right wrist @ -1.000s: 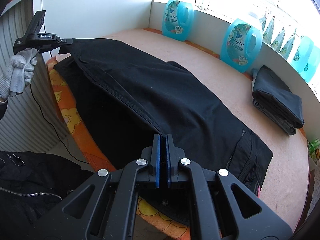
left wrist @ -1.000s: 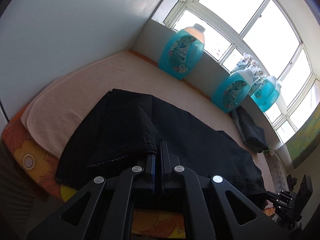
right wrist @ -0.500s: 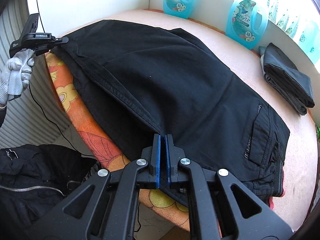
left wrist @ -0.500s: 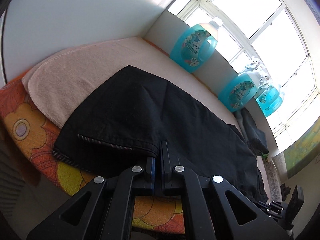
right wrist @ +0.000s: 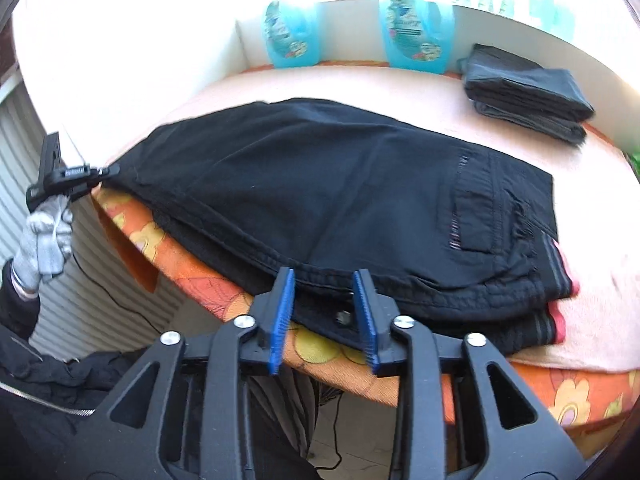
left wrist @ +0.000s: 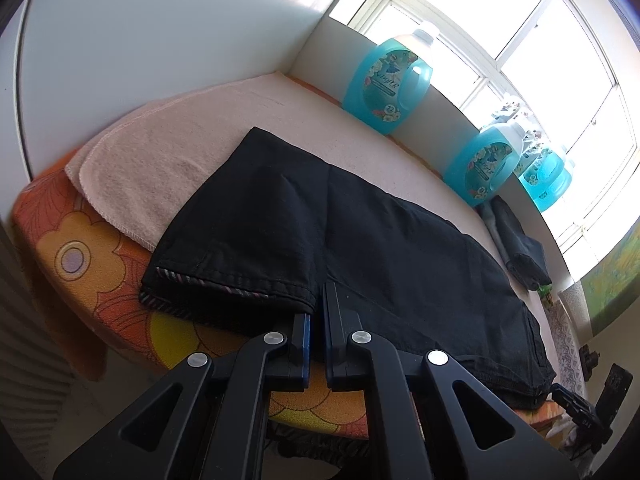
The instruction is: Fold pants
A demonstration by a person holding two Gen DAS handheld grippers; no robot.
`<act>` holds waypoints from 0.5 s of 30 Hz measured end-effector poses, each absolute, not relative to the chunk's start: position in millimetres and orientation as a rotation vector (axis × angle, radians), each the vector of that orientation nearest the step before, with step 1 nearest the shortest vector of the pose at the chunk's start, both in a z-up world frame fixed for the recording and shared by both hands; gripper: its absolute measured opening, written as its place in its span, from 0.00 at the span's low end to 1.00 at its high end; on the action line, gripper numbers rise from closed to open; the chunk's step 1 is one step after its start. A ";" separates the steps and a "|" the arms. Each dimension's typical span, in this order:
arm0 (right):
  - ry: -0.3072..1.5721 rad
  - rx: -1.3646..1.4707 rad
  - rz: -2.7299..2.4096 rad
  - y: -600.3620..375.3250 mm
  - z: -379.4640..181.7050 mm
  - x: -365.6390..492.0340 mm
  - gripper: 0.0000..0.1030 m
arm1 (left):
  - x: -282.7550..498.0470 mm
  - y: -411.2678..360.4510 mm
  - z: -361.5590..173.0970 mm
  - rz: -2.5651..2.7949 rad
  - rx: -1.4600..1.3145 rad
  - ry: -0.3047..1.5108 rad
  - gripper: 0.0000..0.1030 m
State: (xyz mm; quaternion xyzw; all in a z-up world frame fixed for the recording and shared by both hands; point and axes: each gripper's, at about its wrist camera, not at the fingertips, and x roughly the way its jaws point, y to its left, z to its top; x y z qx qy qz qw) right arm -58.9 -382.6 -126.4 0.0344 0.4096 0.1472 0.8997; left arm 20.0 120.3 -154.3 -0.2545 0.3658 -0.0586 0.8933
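Black pants (right wrist: 320,184) lie doubled lengthwise; the left gripper (left wrist: 316,320) pinches the hem, keeping legs aligned, while the right gripper (right wrist: 324,292) gapes (seam freed, apparently).

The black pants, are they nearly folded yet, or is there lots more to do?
Partly. The black pants already lie doubled lengthwise on the pink towel, one leg over the other. Now the right gripper has its jaws open at the seam edge, while the left gripper looks nearly shut at the hem. Left: folding them shorter, like the folded stack by the wall.
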 end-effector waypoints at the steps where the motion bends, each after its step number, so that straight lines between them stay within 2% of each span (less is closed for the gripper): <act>1: 0.839 0.119 0.258 -396.3 -126.5 -63.4 0.44 | 20.9 119.2 -153.4 -0.121 -0.520 0.757 0.04; 8: 0.822 0.494 0.066 -483.7 -142.3 -75.9 0.45 | 23.5 119.8 -143.8 -0.134 -0.519 0.725 0.04; 15: 0.854 0.586 0.039 -501.1 -154.9 -40.7 0.45 | 26.3 121.0 -141.5 -0.145 -0.520 0.712 0.03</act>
